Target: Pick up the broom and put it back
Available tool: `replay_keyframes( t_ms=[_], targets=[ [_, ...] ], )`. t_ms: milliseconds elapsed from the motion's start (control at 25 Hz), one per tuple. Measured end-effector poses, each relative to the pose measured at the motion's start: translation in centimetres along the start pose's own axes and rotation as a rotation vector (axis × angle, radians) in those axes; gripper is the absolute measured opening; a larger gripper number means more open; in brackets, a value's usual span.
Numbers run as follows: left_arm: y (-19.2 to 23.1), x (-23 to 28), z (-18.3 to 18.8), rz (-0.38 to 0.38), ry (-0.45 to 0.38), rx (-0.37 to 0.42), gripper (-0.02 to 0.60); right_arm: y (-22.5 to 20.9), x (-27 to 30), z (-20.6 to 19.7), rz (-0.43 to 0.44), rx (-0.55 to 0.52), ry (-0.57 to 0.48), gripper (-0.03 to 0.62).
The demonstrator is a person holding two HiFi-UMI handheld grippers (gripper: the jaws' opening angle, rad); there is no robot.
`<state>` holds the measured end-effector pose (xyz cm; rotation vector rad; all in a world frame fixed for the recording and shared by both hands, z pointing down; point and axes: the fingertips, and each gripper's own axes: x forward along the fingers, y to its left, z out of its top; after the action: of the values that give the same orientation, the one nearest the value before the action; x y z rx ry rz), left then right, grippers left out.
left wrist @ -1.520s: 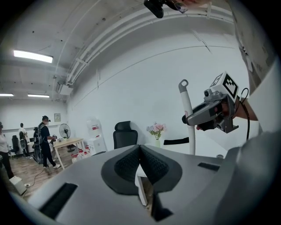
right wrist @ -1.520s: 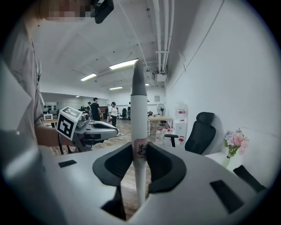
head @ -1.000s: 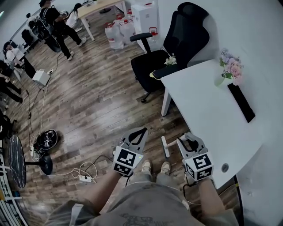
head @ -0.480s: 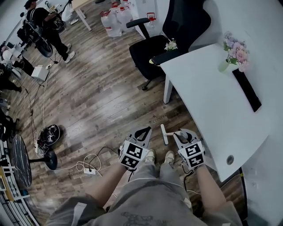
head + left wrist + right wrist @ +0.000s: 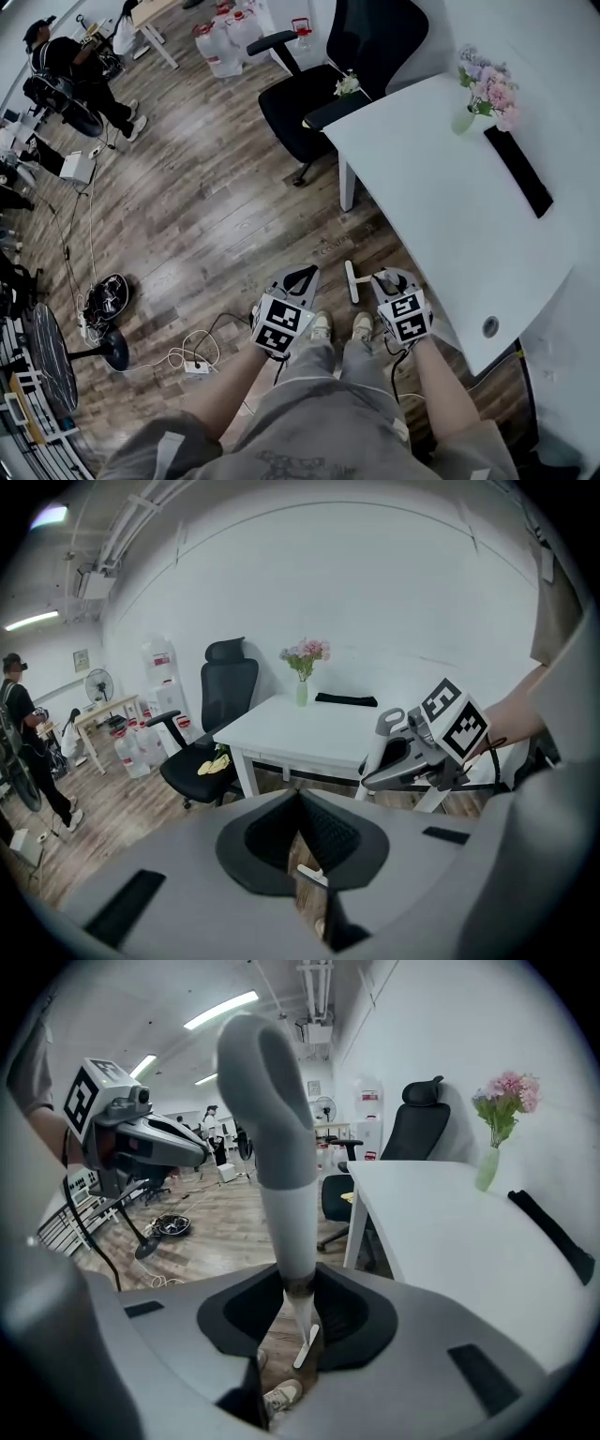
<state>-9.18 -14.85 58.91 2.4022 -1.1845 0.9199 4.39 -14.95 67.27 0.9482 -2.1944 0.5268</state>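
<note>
My right gripper (image 5: pixel 386 278) is shut on the broom's pale handle (image 5: pixel 281 1147), which rises straight up out of its jaws in the right gripper view. Below the jaws the handle runs down to a small white head (image 5: pixel 352 281) by the floor, just in front of my shoes. From the left gripper view I see the handle's top (image 5: pixel 389 726) above the right gripper (image 5: pixel 394 761). My left gripper (image 5: pixel 305 272) hangs beside it on the left, apart from the broom, its jaws shut and holding nothing (image 5: pixel 300 803).
A white table (image 5: pixel 441 206) stands close on the right with a flower vase (image 5: pixel 483 94) and a black strip (image 5: pixel 516 173). A black office chair (image 5: pixel 309 103) sits beyond. Cables and a power strip (image 5: pixel 192 361) lie left of my feet, next to a floor fan (image 5: pixel 56 356).
Both grippers have sunk lower, towards my shoes. The broom came down with the right gripper, and its head now sits closer to the floor.
</note>
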Motion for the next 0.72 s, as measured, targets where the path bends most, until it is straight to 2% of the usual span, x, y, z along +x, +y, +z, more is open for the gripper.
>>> replay_keyframes(
  t_ms=[280,520,720],
  targets=[
    [-2.3,2.8,2.0,-0.077,0.004,0.065,0.017,-4.7,-1.1,-0.8,-0.097,-0.026,0.021,0.129],
    [-3.5,5.2,3.0,-0.13,0.018,0.108,0.017,-9.5,-1.6,-2.5,-0.201,0.032,0.029,0.146],
    [-4.6,6.5,3.0,-0.162,0.041,0.122,0.017,-10.8,-1.7,-3.5,-0.214,0.09,0.046,0.166]
  ],
)
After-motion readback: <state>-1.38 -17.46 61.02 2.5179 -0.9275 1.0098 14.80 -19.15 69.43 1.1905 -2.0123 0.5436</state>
